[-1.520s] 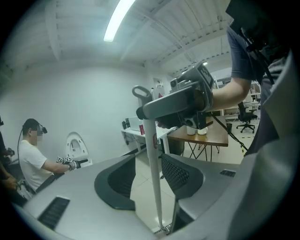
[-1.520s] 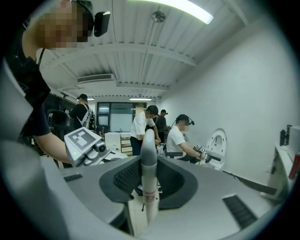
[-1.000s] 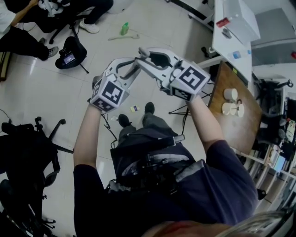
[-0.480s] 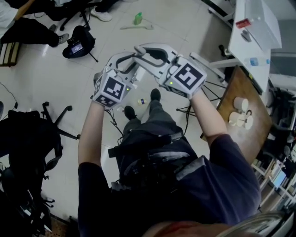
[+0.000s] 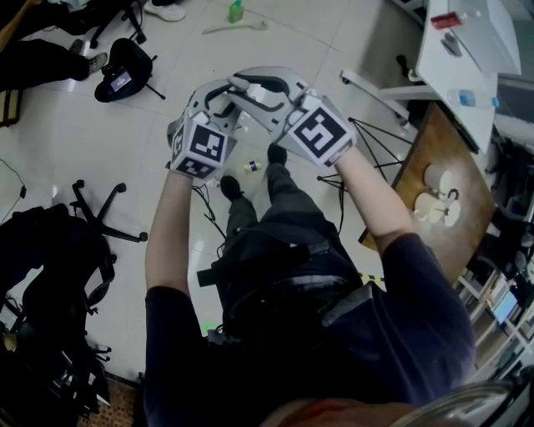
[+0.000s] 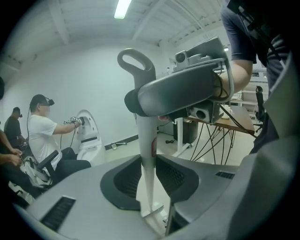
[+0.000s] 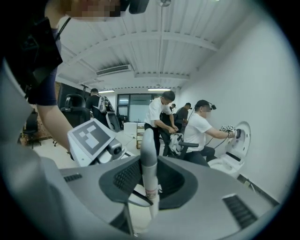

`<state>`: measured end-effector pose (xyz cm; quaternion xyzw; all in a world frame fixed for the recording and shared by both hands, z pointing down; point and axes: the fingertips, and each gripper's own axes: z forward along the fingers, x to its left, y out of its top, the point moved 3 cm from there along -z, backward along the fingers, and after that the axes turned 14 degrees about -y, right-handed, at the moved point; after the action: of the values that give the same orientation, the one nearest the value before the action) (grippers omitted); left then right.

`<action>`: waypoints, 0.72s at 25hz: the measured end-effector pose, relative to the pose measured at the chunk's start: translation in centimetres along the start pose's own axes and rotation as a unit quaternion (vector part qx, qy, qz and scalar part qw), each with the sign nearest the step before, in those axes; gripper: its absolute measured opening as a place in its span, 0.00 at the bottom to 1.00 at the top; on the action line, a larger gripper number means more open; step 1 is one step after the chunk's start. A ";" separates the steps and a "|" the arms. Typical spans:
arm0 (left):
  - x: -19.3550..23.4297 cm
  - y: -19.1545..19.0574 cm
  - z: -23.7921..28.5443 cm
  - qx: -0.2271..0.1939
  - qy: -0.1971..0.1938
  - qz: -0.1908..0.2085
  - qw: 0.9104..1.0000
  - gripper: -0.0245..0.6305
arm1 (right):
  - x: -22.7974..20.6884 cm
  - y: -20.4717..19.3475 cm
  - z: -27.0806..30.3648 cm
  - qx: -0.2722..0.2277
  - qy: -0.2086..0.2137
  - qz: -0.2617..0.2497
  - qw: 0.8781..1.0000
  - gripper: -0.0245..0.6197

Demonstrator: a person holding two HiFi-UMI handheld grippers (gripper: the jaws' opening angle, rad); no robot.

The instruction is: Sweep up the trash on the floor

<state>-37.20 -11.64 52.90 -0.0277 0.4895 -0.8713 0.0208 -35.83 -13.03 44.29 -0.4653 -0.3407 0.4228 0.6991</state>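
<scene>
In the head view both grippers sit close together in front of the person's legs. My left gripper (image 5: 210,98) is shut on a white handle (image 6: 145,140) with a loop at its top, which stands upright between the pads. My right gripper (image 5: 244,82) crosses above it and is shut on a second handle (image 7: 149,173), grey at the tip and white below. The lower ends of both handles are hidden. A small piece of trash (image 5: 252,166) lies on the pale floor by the person's shoes. A green bottle (image 5: 236,10) and a white strip (image 5: 238,27) lie further off.
A black office chair (image 5: 50,250) stands at the left and a black bag (image 5: 121,79) at the upper left. A brown table (image 5: 434,142) with white cups and a white desk (image 5: 463,50) fill the right. Several people sit or stand along the far wall.
Both grippers have sunk together toward the floor, each still holding its handle. The floor and furniture have slid across the head view as the person moved.
</scene>
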 end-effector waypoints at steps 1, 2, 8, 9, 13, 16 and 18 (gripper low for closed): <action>0.1 -0.5 0.6 0.002 0.001 -0.009 1.000 0.19 | -0.1 -0.7 0.3 0.004 -0.006 -0.003 1.000 0.22; 0.1 -1.1 1.3 0.003 0.001 -0.018 1.000 0.19 | -0.2 -1.5 0.5 0.007 -0.010 -0.006 1.000 0.22; 0.7 -4.1 5.1 0.035 -0.011 -0.035 0.999 0.18 | -0.9 -6.1 1.9 0.036 -0.035 -0.028 0.998 0.22; 0.6 -4.5 5.6 0.042 -0.014 -0.034 0.998 0.18 | -0.8 -6.7 2.0 0.041 -0.036 -0.029 0.998 0.22; -0.1 -5.1 6.2 0.058 -0.017 -0.024 0.998 0.18 | -0.8 -7.8 1.6 0.042 -0.039 -0.015 0.998 0.22; -0.7 -5.2 6.3 0.058 -0.023 -0.031 0.998 0.18 | -0.7 -8.1 1.1 0.049 -0.035 -0.001 0.998 0.22; -1.4 -5.7 6.2 0.059 -0.032 -0.036 0.997 0.18 | 0.0 -8.5 0.6 0.054 -0.032 0.009 0.998 0.22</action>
<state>-35.41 -13.87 60.90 -0.0719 0.4354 -0.8973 0.0071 -34.06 -14.62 52.42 -0.4163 -0.3350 0.4613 0.7083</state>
